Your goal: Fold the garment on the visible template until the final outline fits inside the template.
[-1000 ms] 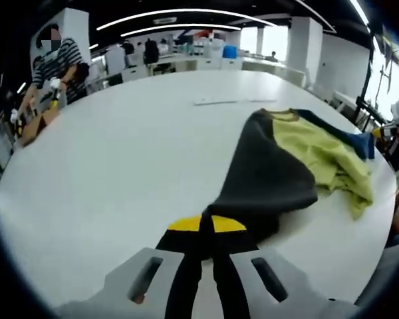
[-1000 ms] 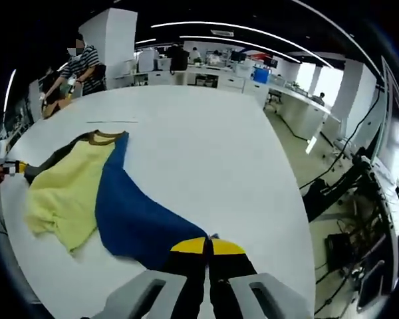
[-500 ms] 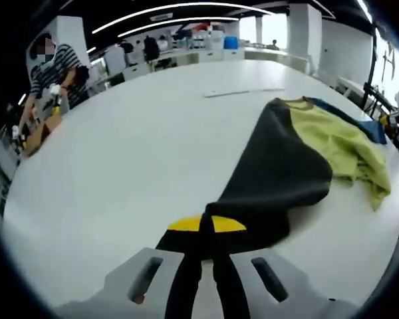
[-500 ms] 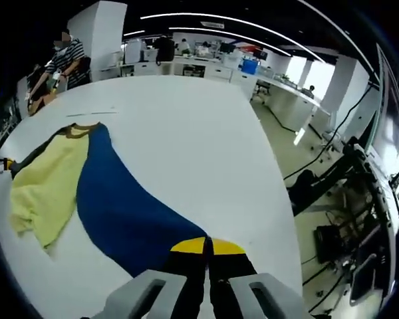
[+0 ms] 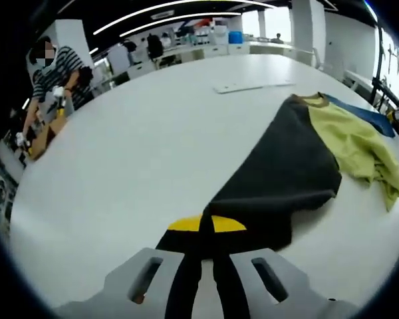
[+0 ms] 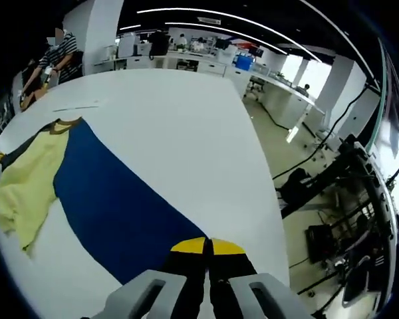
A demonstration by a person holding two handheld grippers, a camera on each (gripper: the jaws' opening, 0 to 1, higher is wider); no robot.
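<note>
A black, yellow-green and blue shirt is lying stretched across the white table. The left gripper is pinching its black edge; the right gripper is pinching its blue edge.

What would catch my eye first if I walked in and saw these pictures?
Probably the three-coloured shirt spread on the big white table, black on one side, yellow-green in the middle, blue on the other. Each claw pinches a side: the left claw on the black cloth, the right claw on the blue.
</note>
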